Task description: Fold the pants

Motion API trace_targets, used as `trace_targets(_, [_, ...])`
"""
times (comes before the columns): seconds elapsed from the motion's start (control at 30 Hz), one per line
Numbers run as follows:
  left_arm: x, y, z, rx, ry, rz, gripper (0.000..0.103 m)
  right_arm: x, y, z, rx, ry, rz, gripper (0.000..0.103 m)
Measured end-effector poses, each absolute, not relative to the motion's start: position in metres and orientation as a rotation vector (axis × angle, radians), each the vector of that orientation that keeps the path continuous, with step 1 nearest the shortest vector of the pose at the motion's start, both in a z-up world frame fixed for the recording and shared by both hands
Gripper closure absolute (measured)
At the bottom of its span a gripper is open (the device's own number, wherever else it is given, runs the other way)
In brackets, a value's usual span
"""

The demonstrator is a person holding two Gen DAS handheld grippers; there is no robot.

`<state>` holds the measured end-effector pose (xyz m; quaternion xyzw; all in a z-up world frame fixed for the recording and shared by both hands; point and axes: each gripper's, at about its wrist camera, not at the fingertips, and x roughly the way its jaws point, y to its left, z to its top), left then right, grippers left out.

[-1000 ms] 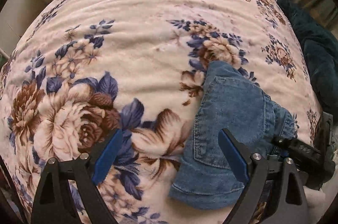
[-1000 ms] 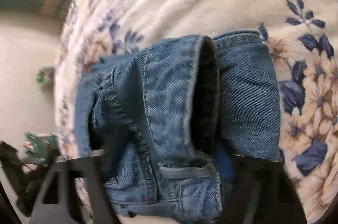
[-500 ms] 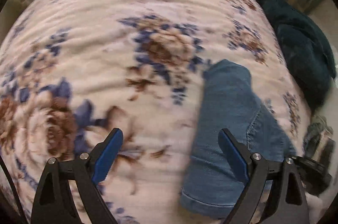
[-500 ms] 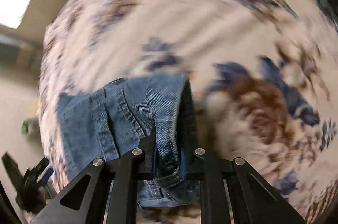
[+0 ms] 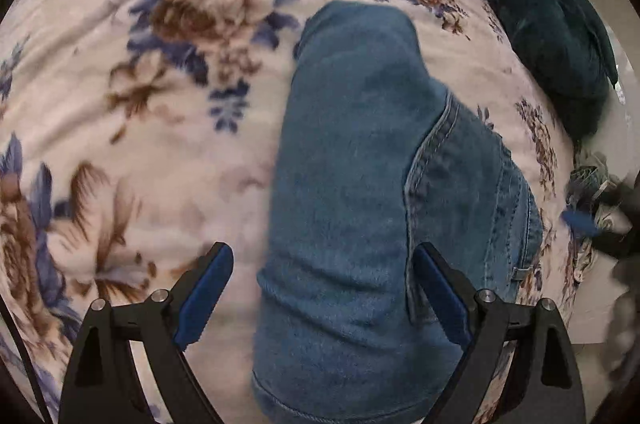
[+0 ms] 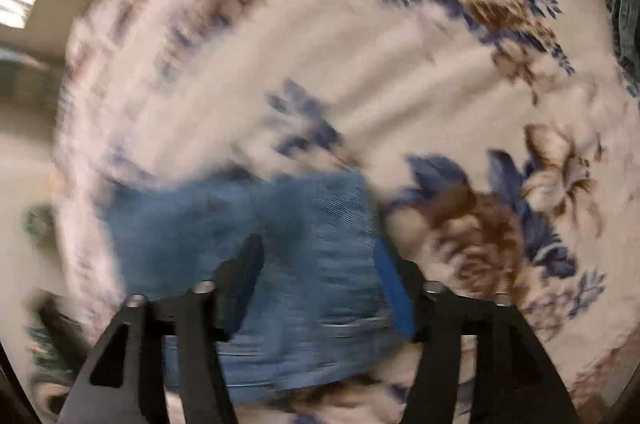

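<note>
Left wrist view: the jeans [image 5: 360, 183] lie in a compact folded bundle on the floral blanket [image 5: 160, 103], one hem end toward the camera at the bottom of the frame and the rounded fold at the far end. The left gripper [image 5: 320, 288] hangs over the near end with its blue pads spread wide; the left pad [image 5: 204, 288] sits over bare blanket just beside the denim's edge, the right pad [image 5: 440, 296] over the denim near a stitched seam. Neither pad presses cloth, so this gripper holds nothing. A dark green cloth [image 5: 552, 35] lies at the blanket's far right edge, well apart from the jeans.

Right wrist view: the picture is blurred. The right gripper [image 6: 316, 284] has just been opening its jaws, and the fingers now stand apart with the folded denim [image 6: 280, 264] lying between and beneath them. The cloth looks flat on the blanket [image 6: 360, 43] rather than pinched, so the gripper appears to have let go.

Judging from this, a fold has just been laid down and released, and the pants look close to fully folded. The next move probably calls for either a last fold, with both grippers taking the near end of the bundle, or smoothing and squaring it. Gripping only the top layer could pull the stack apart.
</note>
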<state>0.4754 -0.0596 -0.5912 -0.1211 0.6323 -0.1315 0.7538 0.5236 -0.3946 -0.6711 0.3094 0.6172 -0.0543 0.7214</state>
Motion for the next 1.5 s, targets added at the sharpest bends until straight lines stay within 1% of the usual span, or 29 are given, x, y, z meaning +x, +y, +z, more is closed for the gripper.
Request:
trace_targets(0.03, [0.473, -0.058, -0.593, -0.286, 1.385, -0.293, 0.011, 0.532, -0.388, -0.663, 0.701, 1.353, -0.079, 0.028])
trace_targets(0.1, [0.468, -0.055, -0.594, -0.327, 1.377, -0.312, 0.016, 0.569, -0.355, -0.656, 0.667, 1.400, 0.057, 0.028])
trace_targets(0.17, [0.467, -0.055, -0.593, -0.346, 1.370, -0.329, 0.028, 0.612, -0.305, -0.658, 0.573, 1.471, 0.179, 0.028])
trace_targets(0.2, [0.466, -0.055, -0.592, -0.350, 1.362, -0.339, 0.031, 0.625, -0.288, -0.661, 0.542, 1.493, 0.221, 0.028])
trace_targets(0.33, [0.466, -0.058, -0.592, -0.344, 1.344, -0.370, 0.042, 0.703, -0.194, -0.696, 0.345, 1.660, 0.403, 0.028])
trace_targets(0.4, [0.464, -0.057, -0.592, -0.344, 1.336, -0.381, 0.045, 0.731, -0.152, -0.726, 0.225, 1.761, 0.442, 0.028])
trace_targets(0.43, [0.463, -0.057, -0.592, -0.338, 1.329, -0.387, 0.047, 0.736, -0.139, -0.737, 0.165, 1.795, 0.447, 0.031])
trace_targets(0.47, [0.461, -0.058, -0.591, -0.328, 1.322, -0.390, 0.049, 0.738, -0.123, -0.749, 0.076, 1.824, 0.460, 0.040])
trace_targets(0.5, [0.459, -0.059, -0.591, -0.319, 1.310, -0.396, 0.049, 0.740, -0.115, -0.755, 0.032, 1.838, 0.462, 0.080])
trace_targets(0.57, [0.457, -0.059, -0.591, -0.314, 1.298, -0.397, 0.051, 0.751, -0.114, -0.760, 0.068, 1.833, 0.409, 0.087])
trace_targets(0.6, [0.454, -0.059, -0.591, -0.322, 1.295, -0.399, 0.051, 0.759, -0.119, -0.760, 0.086, 1.810, 0.353, 0.100])
trace_targets(0.63, [0.452, -0.060, -0.592, -0.322, 1.297, -0.398, 0.051, 0.767, -0.132, -0.758, 0.121, 1.784, 0.290, 0.103])
trace_targets(0.8, [0.455, -0.051, -0.593, -0.400, 1.320, -0.395, 0.048, 0.793, -0.150, -0.751, 0.301, 1.813, 0.339, 0.101])
trace_targets(0.83, [0.458, -0.048, -0.594, -0.431, 1.327, -0.386, 0.045, 0.792, -0.146, -0.750, 0.309, 1.840, 0.384, 0.096])
trace_targets(0.87, [0.461, -0.043, -0.597, -0.464, 1.341, -0.369, 0.039, 0.789, -0.137, -0.751, 0.289, 1.888, 0.419, 0.089])
trace_targets(0.9, [0.466, -0.040, -0.601, -0.505, 1.354, -0.359, 0.037, 0.786, -0.131, -0.752, 0.261, 1.910, 0.438, 0.064])
trace_targets(0.93, [0.469, -0.038, -0.604, -0.532, 1.366, -0.359, 0.030, 0.780, -0.122, -0.754, 0.222, 1.931, 0.457, 0.037])
trace_targets(0.97, [0.472, -0.036, -0.609, -0.552, 1.388, -0.363, 0.024, 0.772, -0.108, -0.761, 0.129, 1.972, 0.475, 0.033])
trace_targets(1.0, [0.477, -0.036, -0.615, -0.575, 1.412, -0.378, 0.024, 0.766, -0.102, -0.767, 0.085, 2.002, 0.485, 0.033])
trace_targets(1.03, [0.479, -0.035, -0.620, -0.593, 1.430, -0.394, 0.024, 0.763, -0.094, -0.773, 0.058, 2.027, 0.494, 0.044])
trace_targets(1.1, [0.478, -0.034, -0.620, -0.588, 1.414, -0.412, 0.025, 0.750, -0.086, -0.782, 0.037, 2.059, 0.496, 0.089])
trace_targets(1.13, [0.474, -0.035, -0.615, -0.556, 1.382, -0.418, 0.038, 0.751, -0.088, -0.782, 0.079, 2.041, 0.476, 0.089])
trace_targets(1.17, [0.469, -0.038, -0.611, -0.518, 1.361, -0.437, 0.045, 0.753, -0.094, -0.782, 0.162, 2.014, 0.436, 0.089])
trace_targets(1.2, [0.462, -0.042, -0.606, -0.467, 1.346, -0.455, 0.045, 0.755, -0.103, -0.782, 0.223, 1.999, 0.418, 0.091])
trace_targets(1.23, [0.459, -0.043, -0.605, -0.448, 1.342, -0.457, 0.045, 0.757, -0.108, -0.785, 0.287, 1.986, 0.405, 0.099])
trace_targets(1.3, [0.454, -0.042, -0.603, -0.433, 1.343, -0.456, 0.045, 0.753, -0.114, -0.792, 0.366, 2.004, 0.433, 0.098])
trace_targets(1.37, [0.455, -0.040, -0.602, -0.450, 1.362, -0.464, 0.040, 0.748, -0.114, -0.784, 0.319, 1.980, 0.450, 0.092])
trace_targets(1.47, [0.462, -0.030, -0.594, -0.480, 1.399, -0.437, 0.039, 0.738, -0.116, -0.754, 0.243, 1.878, 0.443, 0.072])
trace_targets(1.5, [0.465, -0.025, -0.586, -0.502, 1.377, -0.428, 0.039, 0.733, -0.117, -0.742, 0.233, 1.826, 0.435, 0.054])
